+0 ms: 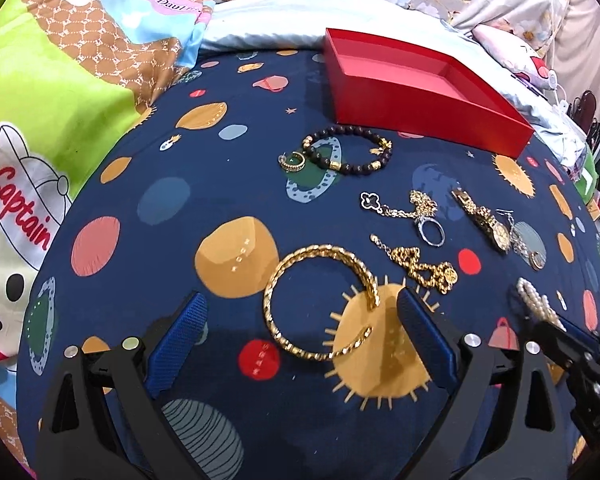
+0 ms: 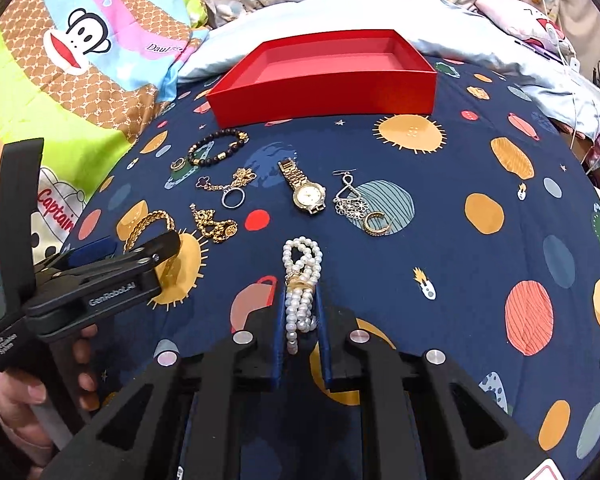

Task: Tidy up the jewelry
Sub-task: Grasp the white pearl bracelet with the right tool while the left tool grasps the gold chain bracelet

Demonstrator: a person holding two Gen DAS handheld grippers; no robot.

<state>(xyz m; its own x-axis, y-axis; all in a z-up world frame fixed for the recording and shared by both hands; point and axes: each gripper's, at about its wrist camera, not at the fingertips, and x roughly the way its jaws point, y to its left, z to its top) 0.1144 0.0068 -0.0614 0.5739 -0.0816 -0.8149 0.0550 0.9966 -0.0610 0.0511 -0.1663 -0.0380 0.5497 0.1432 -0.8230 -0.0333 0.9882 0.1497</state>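
Observation:
Jewelry lies on a navy planet-print cloth. An empty red box (image 1: 419,92) stands at the back, also in the right wrist view (image 2: 331,80). My left gripper (image 1: 300,308) is open just above the cloth around a gold rope bangle (image 1: 319,304). My right gripper (image 2: 300,300) is shut on a white pearl bracelet (image 2: 301,276), whose far loop rests on the cloth. The left gripper also shows in the right wrist view (image 2: 112,256), over the bangle (image 2: 150,222).
A black bead bracelet (image 1: 347,150), gold hoop earring (image 1: 292,162), clover chain with a silver ring (image 1: 415,212), gold chain (image 1: 423,266), gold watch (image 2: 305,192), silver drop earring (image 2: 349,198) and another gold hoop (image 2: 375,224) lie between me and the box. Pillows lie left and behind.

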